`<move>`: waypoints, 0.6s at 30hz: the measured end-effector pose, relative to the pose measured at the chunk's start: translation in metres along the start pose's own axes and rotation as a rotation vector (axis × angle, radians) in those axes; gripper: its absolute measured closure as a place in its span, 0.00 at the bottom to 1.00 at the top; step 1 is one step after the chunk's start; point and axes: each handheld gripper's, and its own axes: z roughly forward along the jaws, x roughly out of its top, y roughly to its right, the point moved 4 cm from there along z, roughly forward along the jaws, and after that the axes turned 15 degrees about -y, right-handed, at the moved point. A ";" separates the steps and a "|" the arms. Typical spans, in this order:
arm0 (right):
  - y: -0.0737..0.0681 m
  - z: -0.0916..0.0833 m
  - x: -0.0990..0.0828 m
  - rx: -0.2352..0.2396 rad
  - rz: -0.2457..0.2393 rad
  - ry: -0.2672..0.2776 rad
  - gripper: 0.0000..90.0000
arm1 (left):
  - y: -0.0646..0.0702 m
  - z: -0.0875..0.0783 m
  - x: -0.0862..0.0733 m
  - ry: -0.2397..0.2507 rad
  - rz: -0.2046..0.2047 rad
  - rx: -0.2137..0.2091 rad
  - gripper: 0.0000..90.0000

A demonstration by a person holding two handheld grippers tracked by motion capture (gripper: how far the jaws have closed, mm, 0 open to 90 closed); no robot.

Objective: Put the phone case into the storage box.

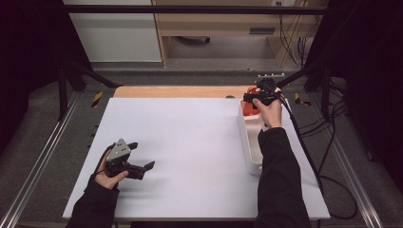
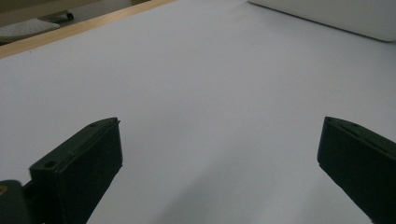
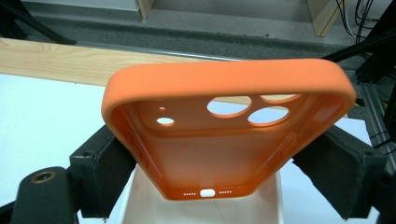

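Resting low on the white table top (image 1: 190, 142) at the near left, the left gripper (image 1: 142, 156) lies in the person's left hand (image 1: 110, 178) with its jaws spread wide and nothing between them; its own view shows the two black fingers (image 2: 79, 172) far apart over bare white surface, with a white tray wall at the upper right corner.

Farther up the right side, a dark sleeve (image 1: 278, 180) runs alongside a long white tray (image 1: 250, 152) that sits on the table near its right edge. At the tray's far end the right hand (image 1: 270, 111) holds the right gripper (image 1: 259, 97), and an orange phone case (image 3: 224, 126) is clamped between its jaws. In the right gripper view the pads (image 3: 109, 163) press on the two long sides of the case near its port end, the open inside faces the camera, and the camera cut-outs lie at the far end, away from the fingers. The case hangs above the tray's far end, whose pale floor shows beneath it. In the high view it appears as a patch of orange (image 1: 249, 105) just under the gripper.

No writing or brand can be read on the case or tray.

Beyond the white top lies a strip of light wood (image 1: 180, 91), then grey floor, a wooden cabinet (image 1: 214, 23) and cables (image 1: 328, 142) trailing at the right.
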 end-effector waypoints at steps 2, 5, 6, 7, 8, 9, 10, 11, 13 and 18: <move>0.000 0.002 0.000 -0.004 0.001 -0.007 0.17 | 0.000 0.000 0.000 0.000 -0.001 -0.001 0.00; -0.001 0.006 0.000 -0.004 0.000 -0.011 0.17 | 0.000 0.000 0.000 -0.001 -0.001 -0.001 0.00; -0.001 0.006 0.000 -0.007 0.003 -0.014 0.17 | 0.000 0.000 0.000 -0.003 0.002 -0.001 0.00; -0.001 0.007 0.000 -0.006 0.003 -0.018 0.17 | 0.000 0.000 0.000 0.000 -0.002 -0.002 0.00; -0.001 0.008 0.000 -0.008 0.002 -0.021 0.17 | 0.000 0.000 0.000 0.000 -0.002 -0.002 0.00; -0.001 0.009 0.000 -0.010 0.002 -0.024 0.17 | 0.000 0.000 0.000 0.000 -0.002 -0.001 0.00; -0.001 0.010 0.000 -0.009 0.001 -0.026 0.17 | 0.000 0.000 0.000 0.000 -0.002 -0.002 0.00; -0.001 0.011 0.000 -0.010 0.001 -0.028 0.17 | 0.000 0.000 0.000 -0.001 -0.001 -0.002 0.00; -0.001 0.013 0.000 -0.013 -0.001 -0.031 0.17 | 0.000 0.000 0.000 -0.001 0.000 -0.002 0.00; -0.001 0.015 0.001 -0.018 0.006 -0.039 0.17 | 0.000 0.000 -0.001 -0.002 0.001 -0.002 0.00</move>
